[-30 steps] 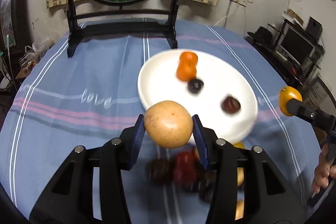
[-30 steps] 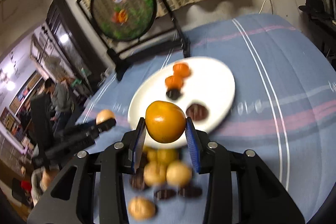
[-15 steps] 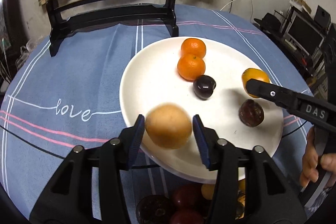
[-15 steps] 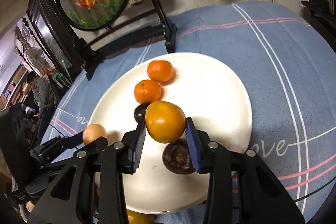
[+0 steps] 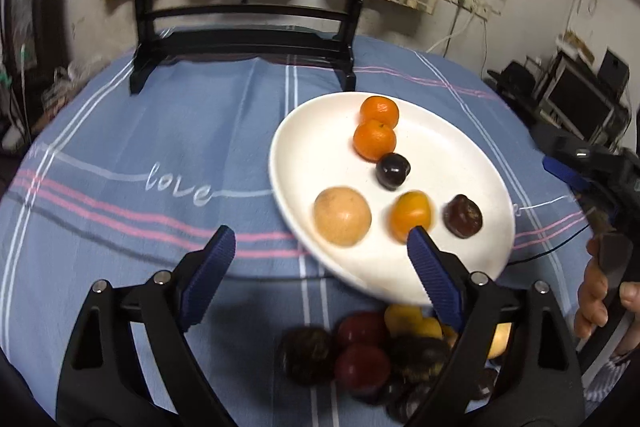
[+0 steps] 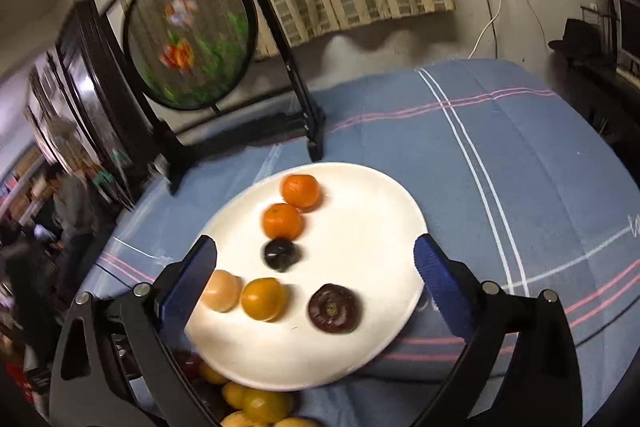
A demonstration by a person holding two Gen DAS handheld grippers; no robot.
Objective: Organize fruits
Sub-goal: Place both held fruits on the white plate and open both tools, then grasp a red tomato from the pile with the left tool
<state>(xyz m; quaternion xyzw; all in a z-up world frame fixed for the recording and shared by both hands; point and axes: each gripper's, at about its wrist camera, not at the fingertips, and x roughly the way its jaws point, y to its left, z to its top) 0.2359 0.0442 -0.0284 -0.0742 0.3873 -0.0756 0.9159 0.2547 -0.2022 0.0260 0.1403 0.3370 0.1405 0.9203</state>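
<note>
A white plate (image 5: pixel 460 147) (image 6: pixel 380 203) on the blue cloth holds two tangerines (image 5: pixel 376 127) (image 6: pixel 292 207), a dark plum (image 5: pixel 393 170) (image 6: pixel 280 254), a tan round fruit (image 5: pixel 342 215) (image 6: pixel 220 290), an orange fruit (image 5: pixel 411 215) (image 6: pixel 263 298) and a dark brown fruit (image 5: pixel 462 215) (image 6: pixel 334 307). My left gripper (image 5: pixel 320 259) is open and empty, near the plate's front edge. My right gripper (image 6: pixel 314 267) is open and empty above the plate; it also shows at the right edge of the left wrist view (image 5: pixel 592 171). A pile of loose fruits (image 5: pixel 380 351) (image 6: pixel 256 403) lies in front of the plate.
A black stand with a round goldfish screen (image 5: pixel 248 39) (image 6: pixel 192 39) stands at the back of the table. A person's hand (image 5: pixel 600 291) holds the right gripper's handle. Furniture and electronics (image 5: pixel 572 95) stand beyond the table's right edge.
Both grippers have opened and let go: the tan fruit and the orange fruit now lie on the plate. Both grippers have pulled back toward the plate's front.
</note>
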